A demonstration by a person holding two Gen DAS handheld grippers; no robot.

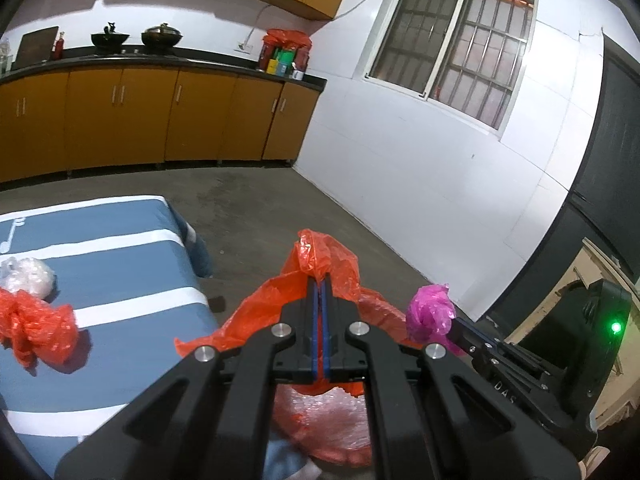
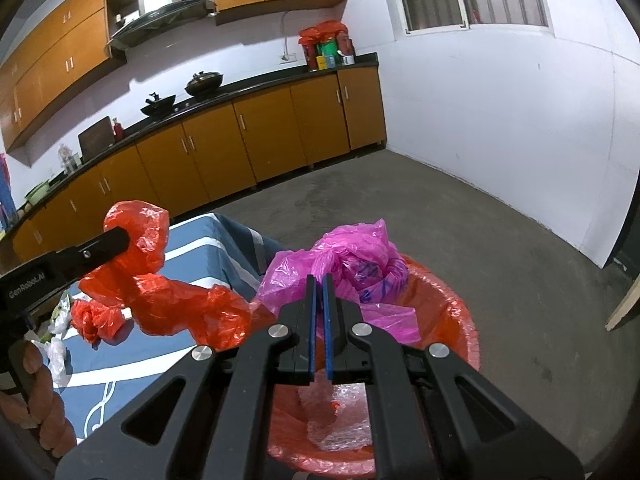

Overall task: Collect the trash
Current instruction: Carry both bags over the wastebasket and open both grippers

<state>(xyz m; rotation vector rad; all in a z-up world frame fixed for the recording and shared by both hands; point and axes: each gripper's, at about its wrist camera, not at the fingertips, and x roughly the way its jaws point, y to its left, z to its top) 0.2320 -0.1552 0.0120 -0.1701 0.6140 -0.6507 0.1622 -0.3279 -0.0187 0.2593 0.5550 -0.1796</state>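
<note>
My left gripper (image 1: 322, 280) is shut on a raised fold of the red plastic liner (image 1: 320, 252), which runs down to the red-lined bin (image 1: 380, 312) below it. In the right wrist view the left gripper (image 2: 124, 240) holds that red plastic (image 2: 160, 304) up at the left of the bin (image 2: 452, 320). My right gripper (image 2: 319, 280) is shut on a crumpled pink plastic bag (image 2: 348, 260) over the bin's opening. The pink bag (image 1: 430, 312) and the right gripper (image 1: 454, 328) also show at the right of the left wrist view. Clear plastic wrap (image 2: 336, 432) lies inside the bin.
A table with a blue, white-striped cloth (image 1: 132, 264) stands left of the bin. It carries a crumpled red bag (image 1: 36, 328) and clear plastic (image 1: 26, 276). Orange kitchen cabinets (image 1: 120, 120) line the far wall, bare concrete floor (image 2: 440, 208) lies ahead, and a hand (image 2: 40, 400) is at the lower left.
</note>
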